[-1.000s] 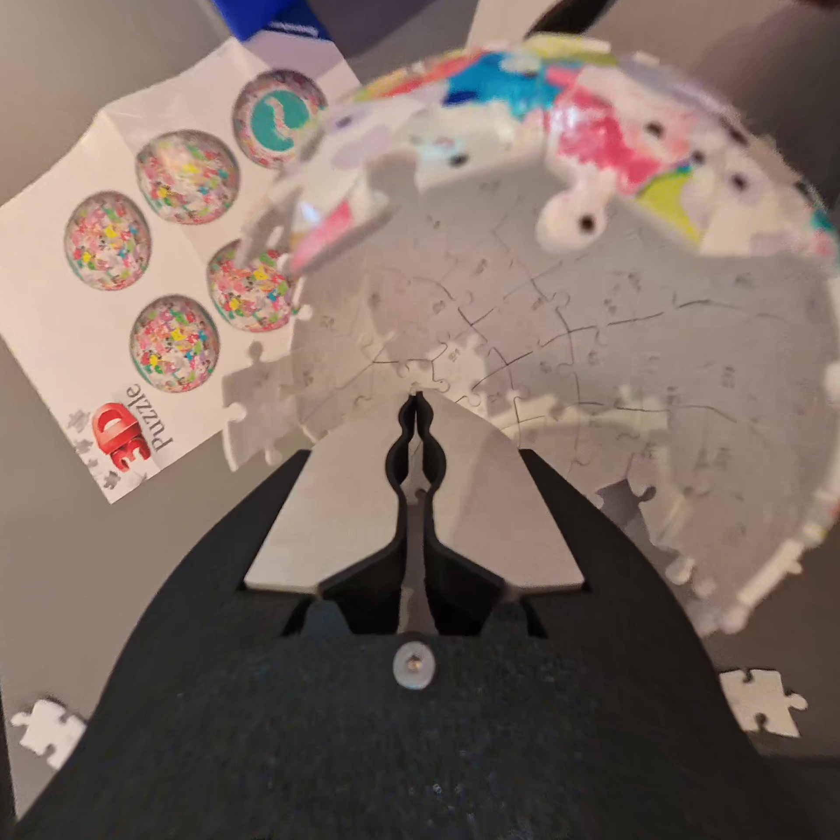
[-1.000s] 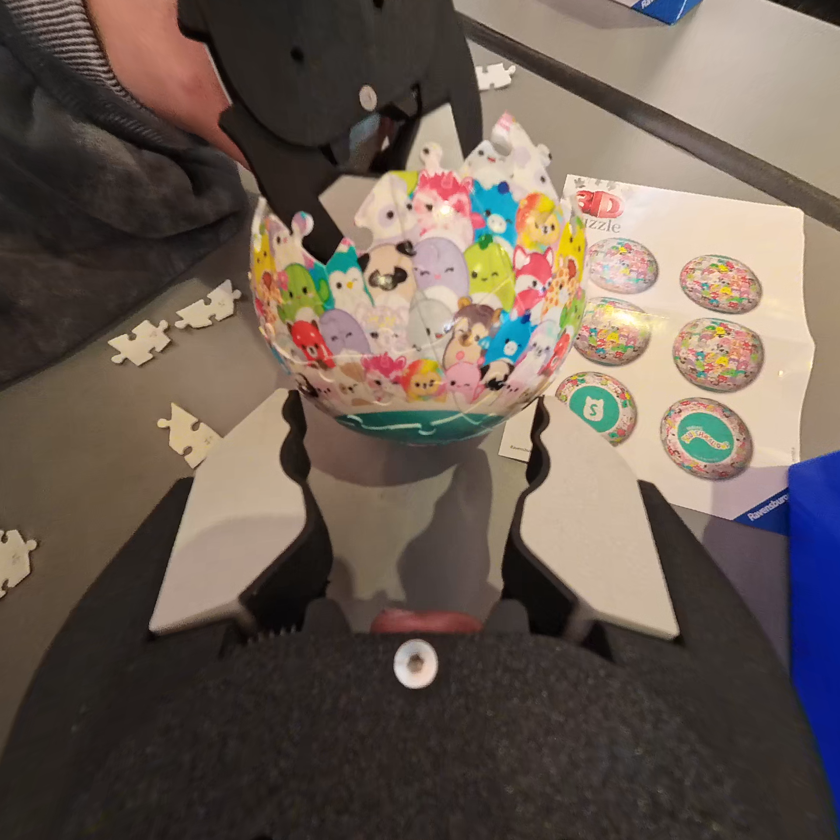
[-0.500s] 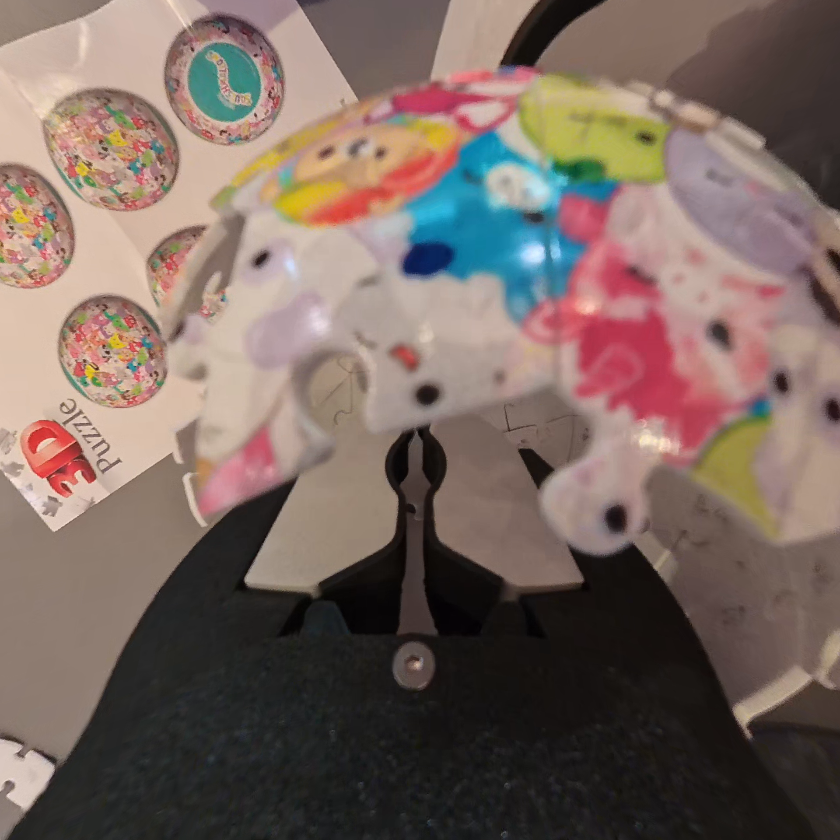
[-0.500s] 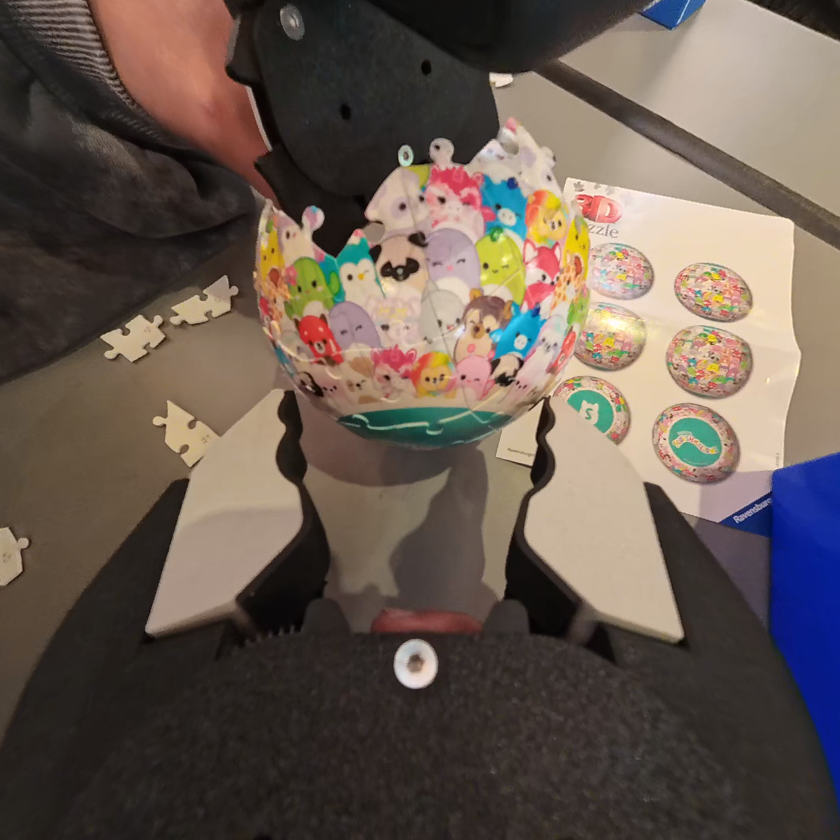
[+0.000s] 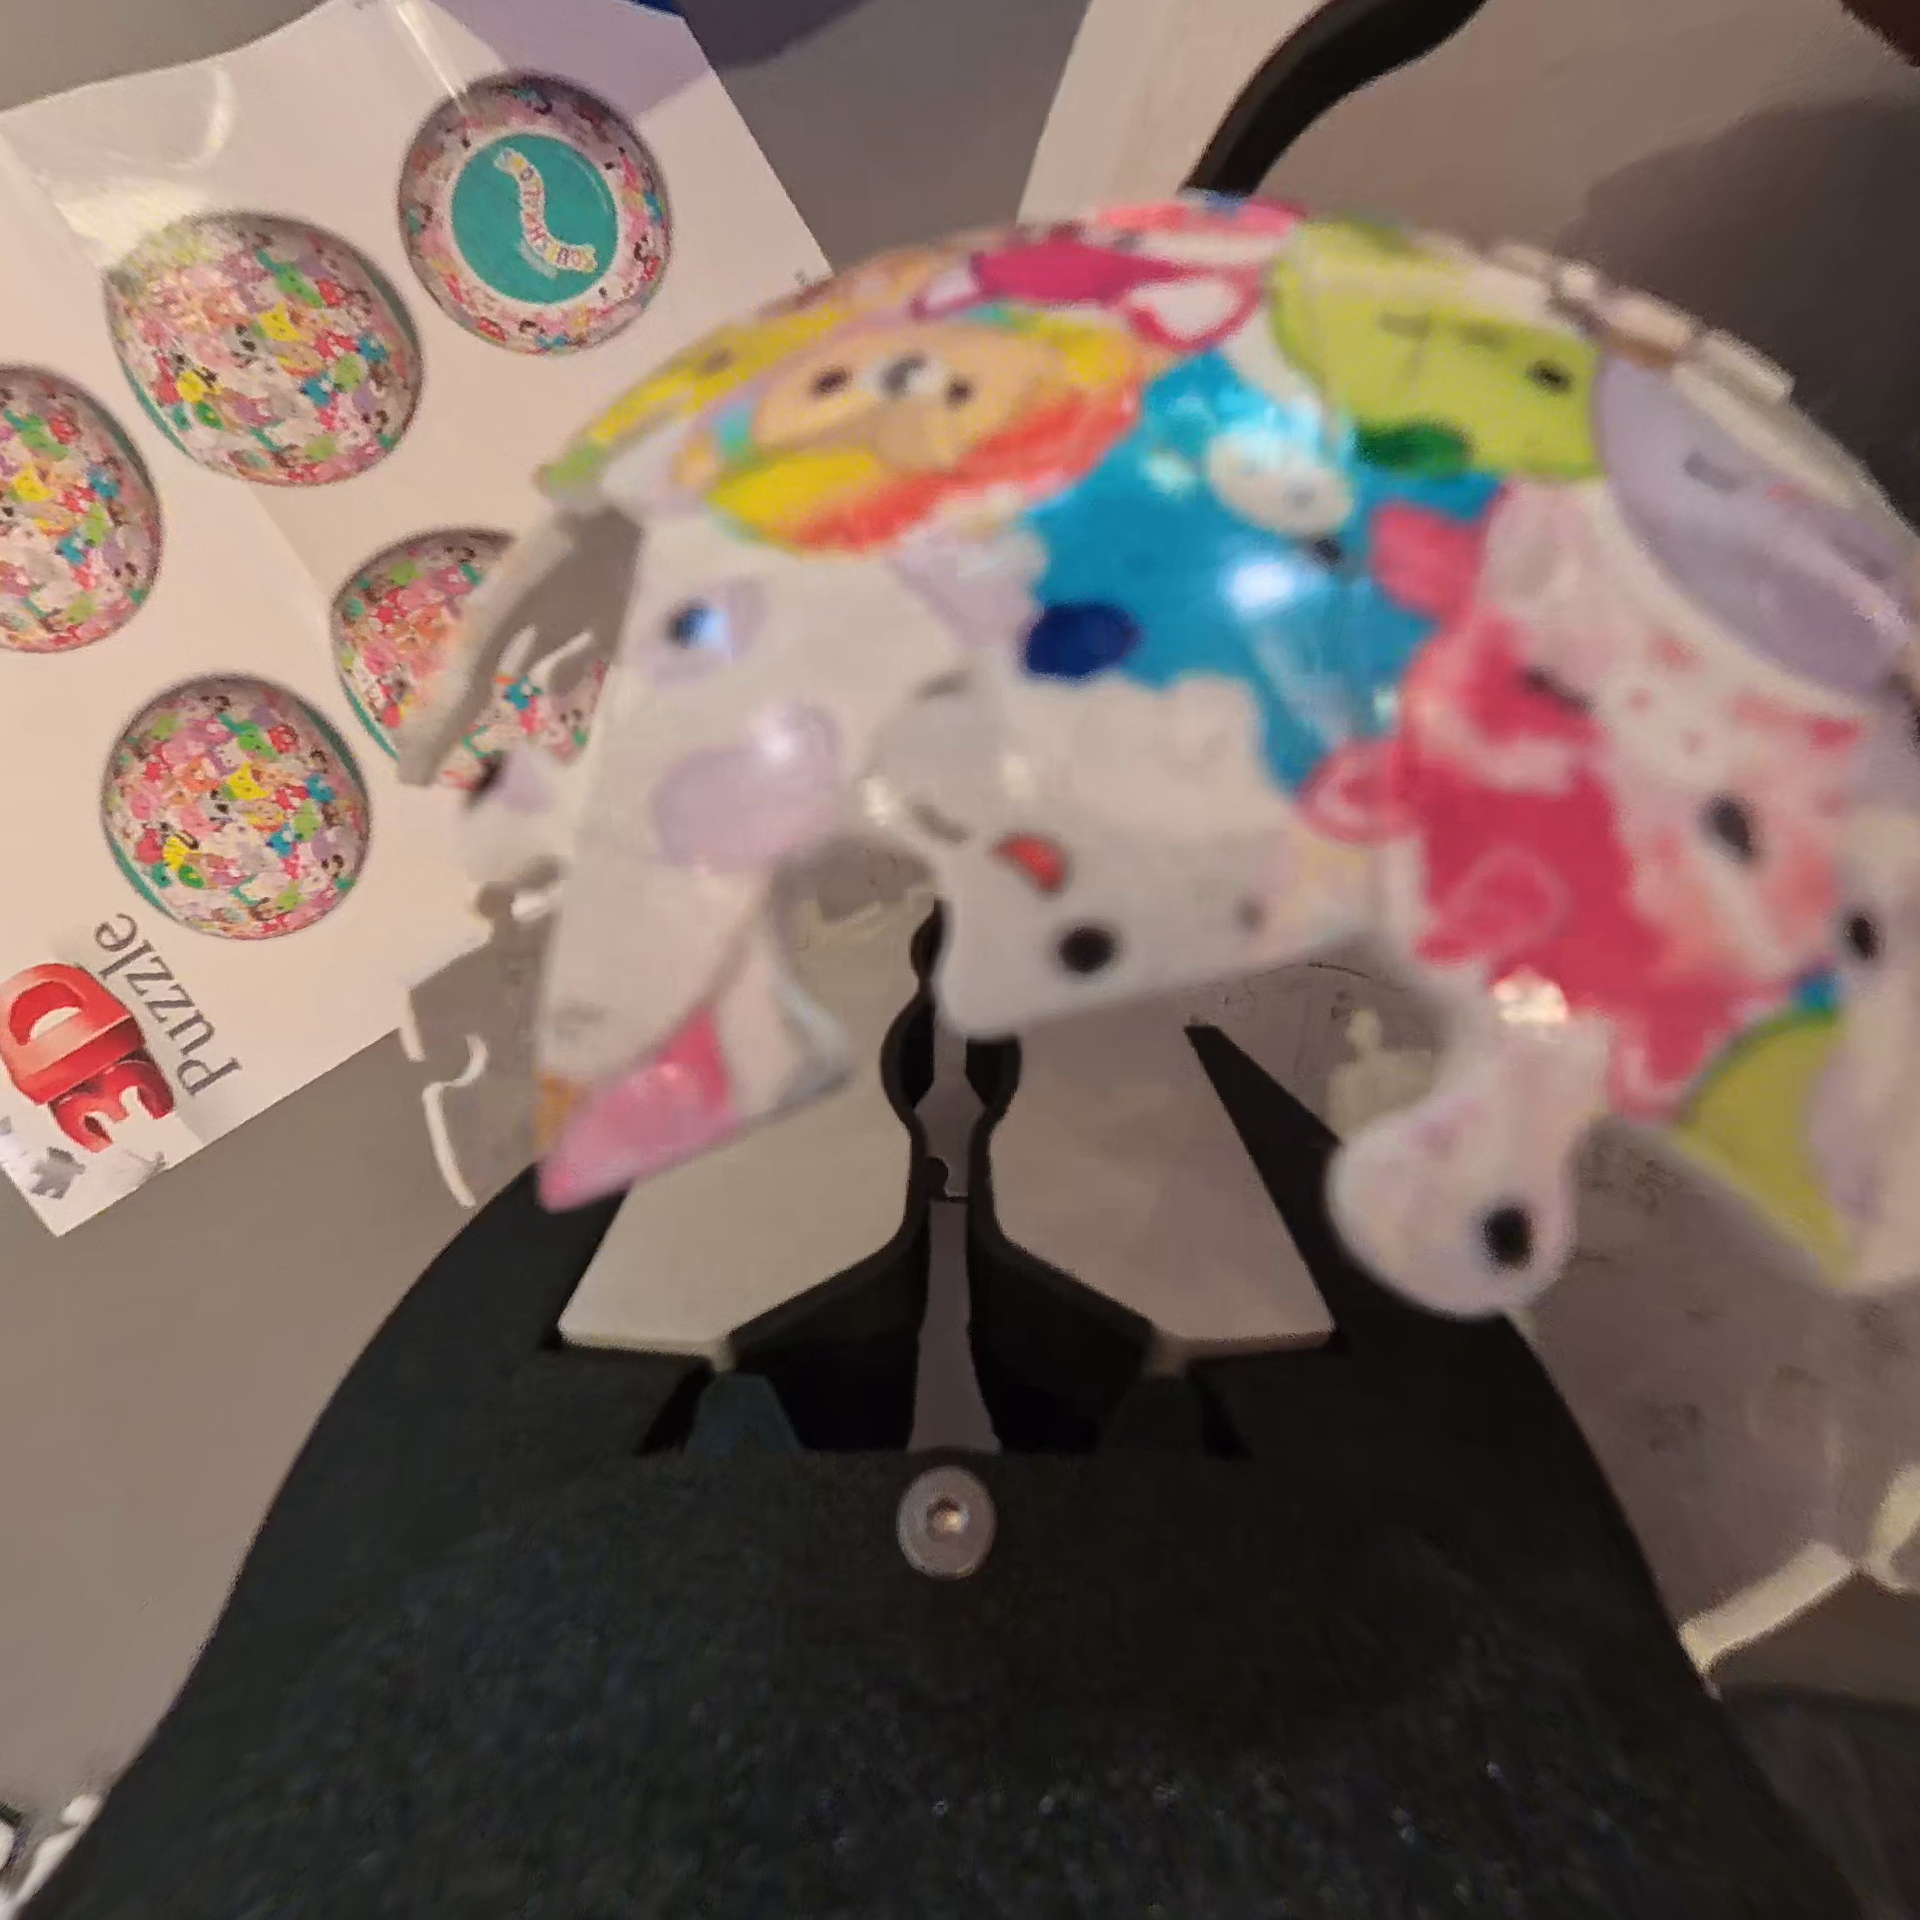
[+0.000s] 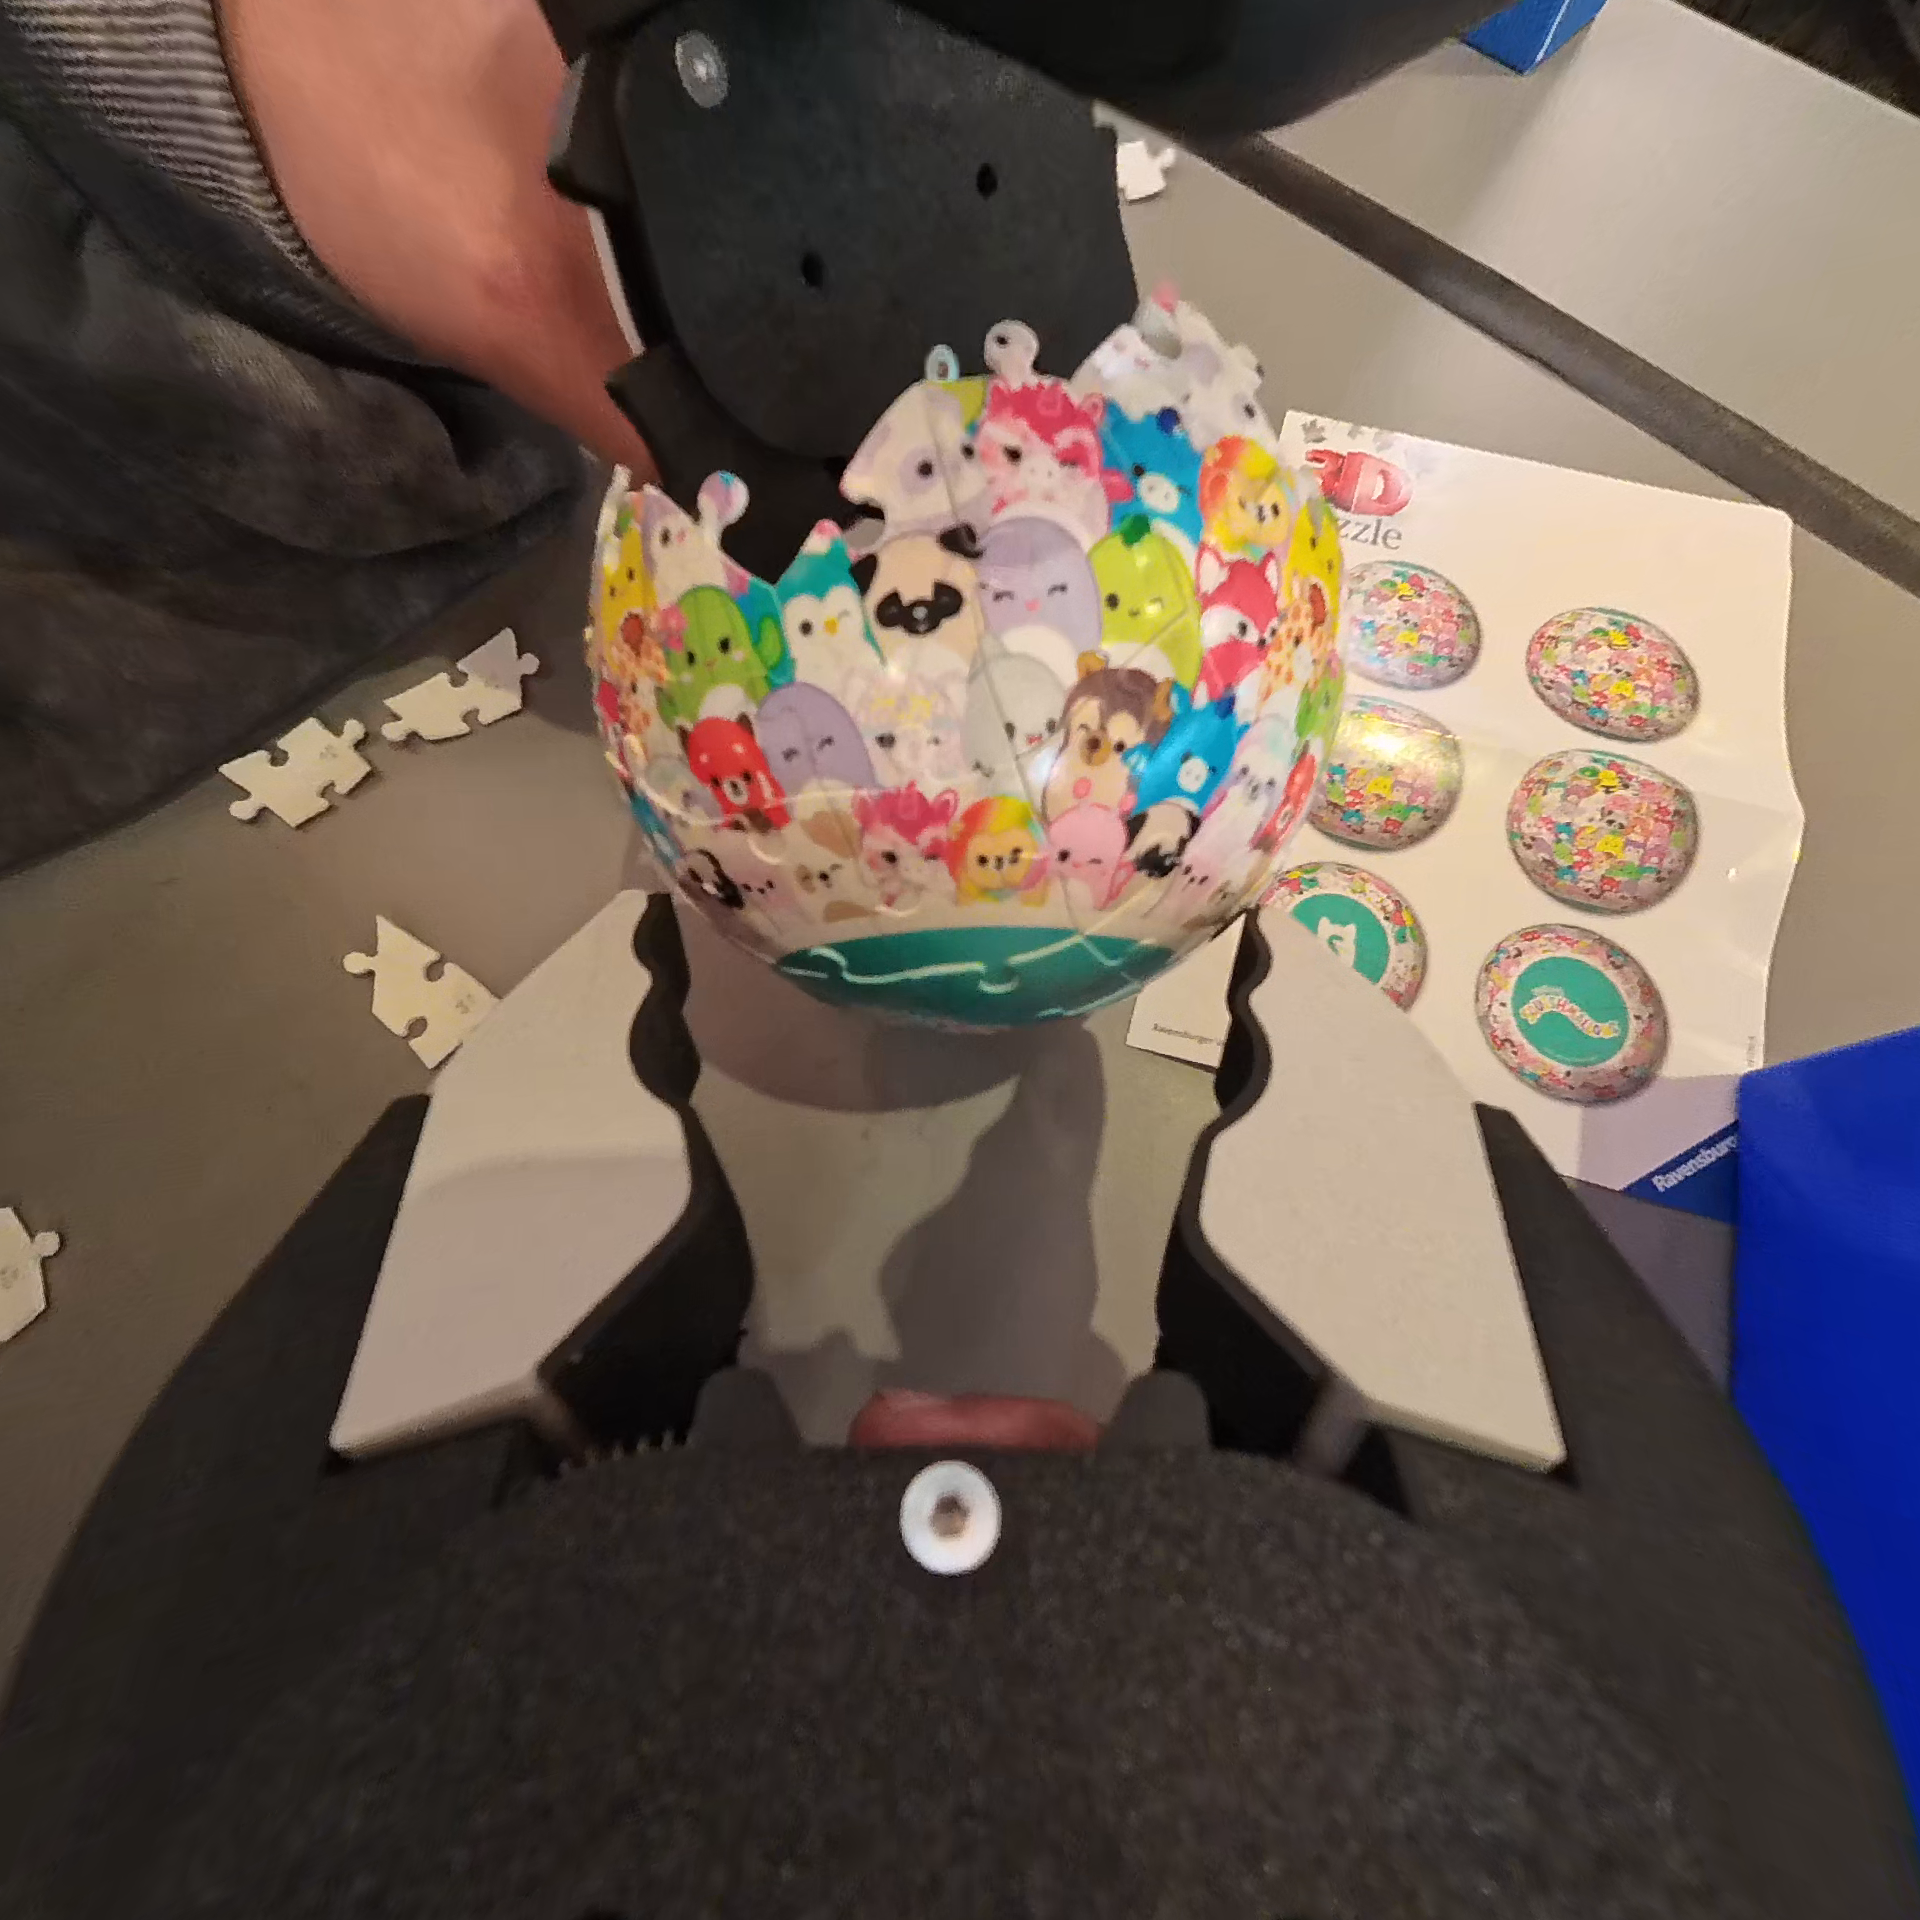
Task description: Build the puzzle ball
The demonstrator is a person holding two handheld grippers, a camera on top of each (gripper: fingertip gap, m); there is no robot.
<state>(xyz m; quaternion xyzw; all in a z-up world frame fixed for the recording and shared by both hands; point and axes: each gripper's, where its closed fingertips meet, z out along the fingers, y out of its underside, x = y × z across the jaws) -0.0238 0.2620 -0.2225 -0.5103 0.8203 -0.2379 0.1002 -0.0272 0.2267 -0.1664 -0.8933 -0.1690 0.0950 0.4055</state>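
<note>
Noted on grey table (image 6: 156, 987): white printed sheet (image 6: 1496, 748) with six pictured balls, lying flat toward right edge. Blue box (image 6: 1829, 1299) at sheet's near corner. Dark bar (image 6: 1558, 343) crossing far right corner. Dark grey garment (image 6: 208, 520) at far left.

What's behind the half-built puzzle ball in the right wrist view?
Behind the colourful, open-topped puzzle ball is the black left claw, its tips hidden by the ball's rim; whether it grips is unclear. A white instruction sheet lies behind to the right, partly covered.

Left tool (image 5: 940, 997), seemingly closed, sits beneath the blurred puzzle ball (image 5: 1195, 665).
</note>
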